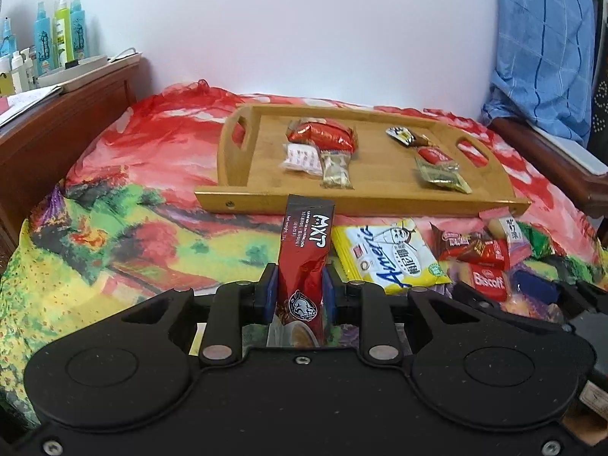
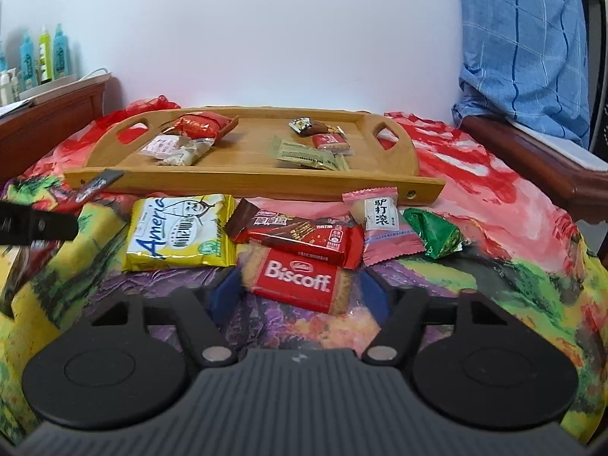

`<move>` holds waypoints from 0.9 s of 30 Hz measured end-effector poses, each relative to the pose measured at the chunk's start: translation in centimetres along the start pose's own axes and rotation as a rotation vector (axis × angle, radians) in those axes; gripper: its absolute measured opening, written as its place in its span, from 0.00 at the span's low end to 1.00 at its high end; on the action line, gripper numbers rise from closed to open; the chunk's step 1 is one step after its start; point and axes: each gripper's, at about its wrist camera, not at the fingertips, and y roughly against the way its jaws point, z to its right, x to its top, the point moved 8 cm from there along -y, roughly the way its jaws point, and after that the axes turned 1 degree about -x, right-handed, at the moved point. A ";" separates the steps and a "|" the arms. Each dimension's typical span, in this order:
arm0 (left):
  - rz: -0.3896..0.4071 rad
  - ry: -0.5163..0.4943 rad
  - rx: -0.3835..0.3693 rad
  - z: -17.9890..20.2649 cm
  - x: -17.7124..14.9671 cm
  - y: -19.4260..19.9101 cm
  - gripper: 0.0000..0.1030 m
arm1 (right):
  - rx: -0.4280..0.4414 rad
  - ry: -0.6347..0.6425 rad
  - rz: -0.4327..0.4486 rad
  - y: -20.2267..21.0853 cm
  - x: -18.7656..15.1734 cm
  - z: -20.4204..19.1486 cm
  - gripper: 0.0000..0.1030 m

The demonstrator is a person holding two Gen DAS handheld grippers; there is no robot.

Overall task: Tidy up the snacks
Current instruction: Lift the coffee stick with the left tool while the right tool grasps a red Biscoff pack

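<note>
My left gripper [image 1: 300, 273] is shut on a dark red coffee stick sachet [image 1: 307, 235], which stands upright between the pads, just in front of the wooden tray [image 1: 364, 199]. Several small snacks lie in the tray in a left group [image 1: 323, 136] and a right group [image 1: 433, 159]. My right gripper [image 2: 300, 292] is open, its blue pads either side of a red Biscoff packet [image 2: 296, 279] on the bedspread, with small gaps. Behind it lie a yellow biscuit pack [image 2: 178, 231], a red wafer bar [image 2: 300, 237], a pink candy [image 2: 383, 224] and a green candy [image 2: 433, 237].
A colourful bedspread [image 1: 152, 209] covers the surface. A wooden cabinet with several bottles [image 1: 57, 34] stands at the left. A blue checked cloth [image 1: 543, 45] hangs over a wooden frame [image 1: 551, 159] at the right. A white wall rises behind the tray.
</note>
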 end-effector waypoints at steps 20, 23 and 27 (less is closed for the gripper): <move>0.000 0.022 -0.001 -0.3 0.2 0.0 0.22 | -0.011 -0.076 -0.024 0.5 -1.2 1.5 0.72; 0.005 0.025 -0.005 -0.2 0.4 0.0 0.22 | 0.010 -0.060 -0.004 1.0 -0.8 1.0 0.63; 0.013 0.033 -0.014 -0.2 1.0 0.2 0.22 | 0.031 -0.047 -0.007 1.3 -0.6 0.7 0.63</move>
